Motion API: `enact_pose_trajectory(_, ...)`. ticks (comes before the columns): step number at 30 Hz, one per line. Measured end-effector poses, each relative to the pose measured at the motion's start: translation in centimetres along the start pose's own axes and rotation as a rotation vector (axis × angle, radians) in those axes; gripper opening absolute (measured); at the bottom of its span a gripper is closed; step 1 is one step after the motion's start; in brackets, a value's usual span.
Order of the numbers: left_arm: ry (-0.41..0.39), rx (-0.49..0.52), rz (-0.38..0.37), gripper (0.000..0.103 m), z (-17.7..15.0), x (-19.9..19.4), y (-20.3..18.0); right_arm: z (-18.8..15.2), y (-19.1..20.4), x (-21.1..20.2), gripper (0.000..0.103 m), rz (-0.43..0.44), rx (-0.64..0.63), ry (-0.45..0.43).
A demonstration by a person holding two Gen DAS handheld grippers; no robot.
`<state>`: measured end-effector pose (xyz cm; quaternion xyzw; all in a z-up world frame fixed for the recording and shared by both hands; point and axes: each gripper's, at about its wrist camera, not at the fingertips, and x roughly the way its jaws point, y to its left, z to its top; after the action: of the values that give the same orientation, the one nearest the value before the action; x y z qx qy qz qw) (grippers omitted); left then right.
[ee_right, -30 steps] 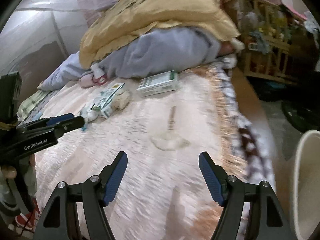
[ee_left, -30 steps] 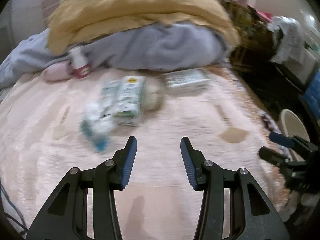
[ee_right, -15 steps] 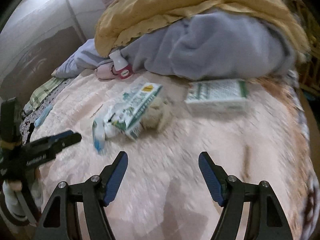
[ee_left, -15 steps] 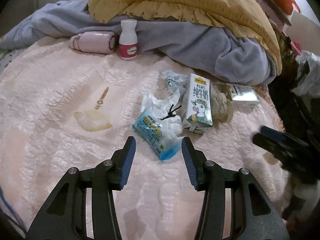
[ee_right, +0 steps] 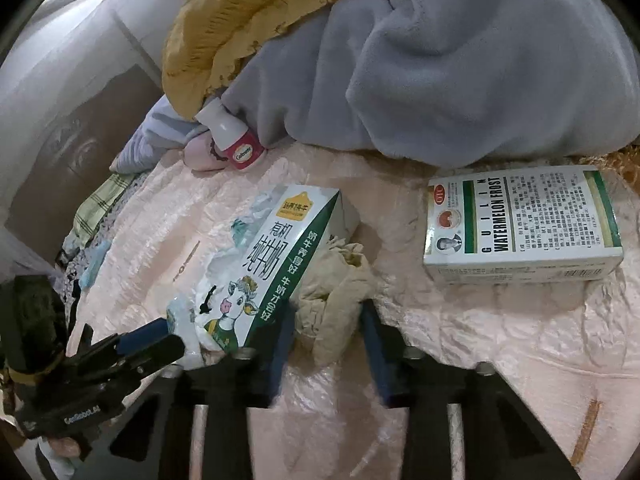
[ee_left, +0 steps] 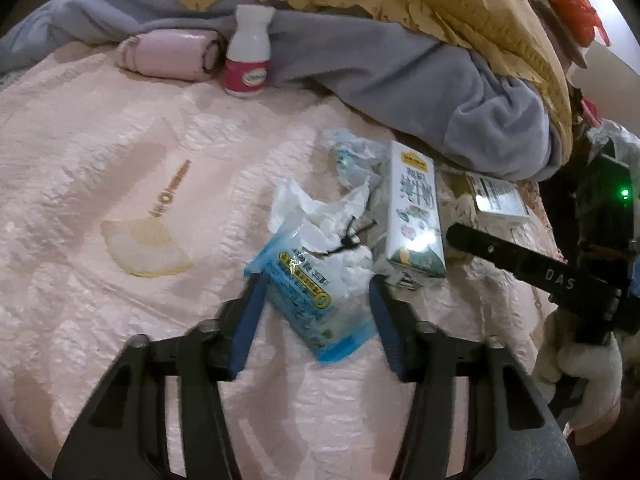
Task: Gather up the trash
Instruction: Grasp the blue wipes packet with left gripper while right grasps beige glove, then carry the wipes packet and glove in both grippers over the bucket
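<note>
Pink quilted bedding point(ee_left: 120, 184) spreads beneath both of our grippers, with a heap of grey fleece point(ee_right: 460, 60) and a mustard blanket point(ee_left: 420, 4) closing off the far side beyond the jaws.

Our left gripper point(ee_left: 314, 280) stands with its jaws parted wide, one blue pad on each side of a crumpled blue-and-white plastic wrapper point(ee_left: 308, 280); we cannot tell whether the pads touch it. White tissue point(ee_left: 316, 220) bunches just past the jaw tips, and a milk carton point(ee_left: 416, 216) lies just beyond the right-hand jaw. To the left of the jaws the bedding lies open, marked only by a yellow fan pattern point(ee_left: 144, 252). Well beyond the jaws a white bottle with a pink label point(ee_left: 248, 52) stands upright beside a pink roll point(ee_left: 168, 54).

Our right gripper point(ee_right: 324, 316) is also open, its jaws set either side of a wadded beige cloth point(ee_right: 340, 284), which fills most of the gap. The carton, printed with a cartoon cow, lies touching that cloth just outside the left-hand jaw. A green-and-white medicine box point(ee_right: 520, 224) lies flat ahead and right of the jaws, apart from the cloth, with bare bedding between and to the right of the jaws.
</note>
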<state>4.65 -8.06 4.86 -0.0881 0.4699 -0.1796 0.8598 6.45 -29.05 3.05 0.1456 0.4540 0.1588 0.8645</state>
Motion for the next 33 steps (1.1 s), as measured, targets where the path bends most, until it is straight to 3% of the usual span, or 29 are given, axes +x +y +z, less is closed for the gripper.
enact_pose_trajectory(3, 0.006, 0.006, -0.010, 0.022, -0.5, -0.3, -0.2, -0.4, 0.4, -1.4, 0.024, -0.017, -0.036, -0.025)
enact_pose_trajectory(7, 0.005, 0.011, -0.025, 0.019, -1.3, -1.9, -0.5, -1.5, 0.7, -4.2, 0.023, -0.020, -0.062, -0.054)
enact_pose_trajectory(15, -0.024, 0.092, -0.026, 0.019, -3.9, -5.4, -3.7, -5.8, 0.9, -9.3, 0.023, -0.026, -0.067, -0.077)
enact_pose_trajectory(33, -0.061, 0.264, -0.039, 0.019, -8.7, -8.0, -12.4, -13.3, 1.1, -16.5, 0.023, -0.050, -0.055, -0.107)
